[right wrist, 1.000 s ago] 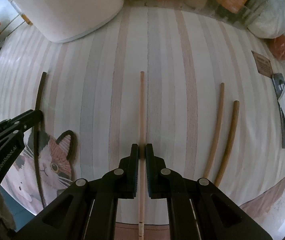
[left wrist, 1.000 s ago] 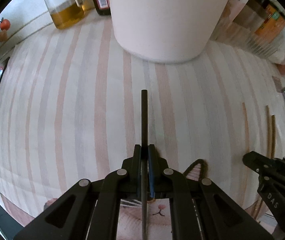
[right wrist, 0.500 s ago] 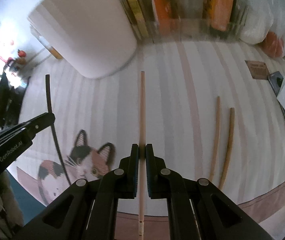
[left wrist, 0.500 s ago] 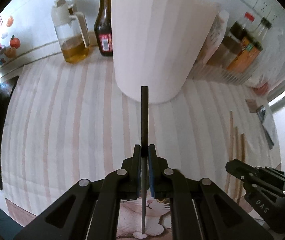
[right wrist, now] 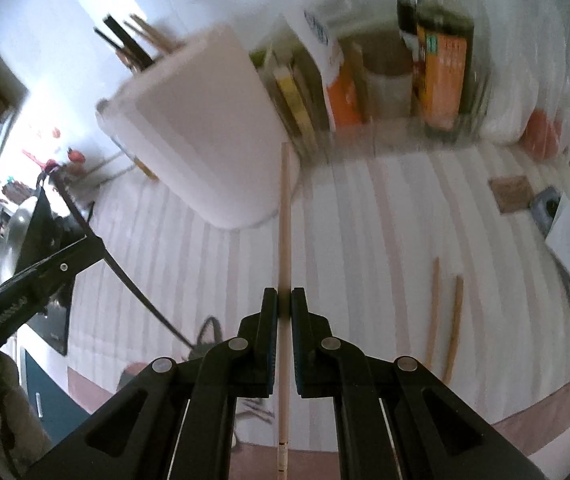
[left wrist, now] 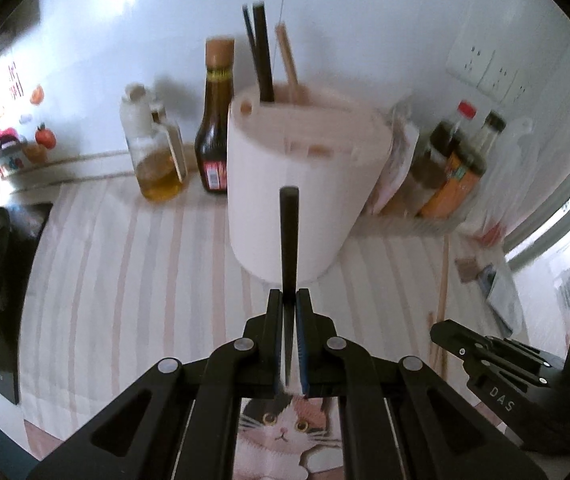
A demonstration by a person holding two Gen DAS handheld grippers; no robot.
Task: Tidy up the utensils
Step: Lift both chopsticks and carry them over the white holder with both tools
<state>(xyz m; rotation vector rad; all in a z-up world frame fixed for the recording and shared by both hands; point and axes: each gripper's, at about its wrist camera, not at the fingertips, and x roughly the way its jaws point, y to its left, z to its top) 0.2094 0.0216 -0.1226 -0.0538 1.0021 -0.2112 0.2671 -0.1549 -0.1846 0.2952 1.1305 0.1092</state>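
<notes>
Claws (left wrist: 290,300) (right wrist: 283,300) clamp chopsticks (left wrist: 289,236) (right wrist: 285,216) short of holder rim (left wrist: 305,108).

I count two grippers, the left gripper (left wrist: 289,304) and the right gripper (right wrist: 284,304), each holding one chopstick. Two wooden chopsticks (right wrist: 431,308) lie on the striped cloth (right wrist: 365,248). One white holder (left wrist: 297,184) contains three chopsticks (left wrist: 263,56).

bottles (left wrist: 216,120) left of holder (left wrist: 301,184), chopsticks (left wrist: 261,52) in it, two chopsticks (right wrist: 443,320) on cloth (right wrist: 365,240)

Daylight glares from the right; motion blur, fisheye-bent edges.
</notes>
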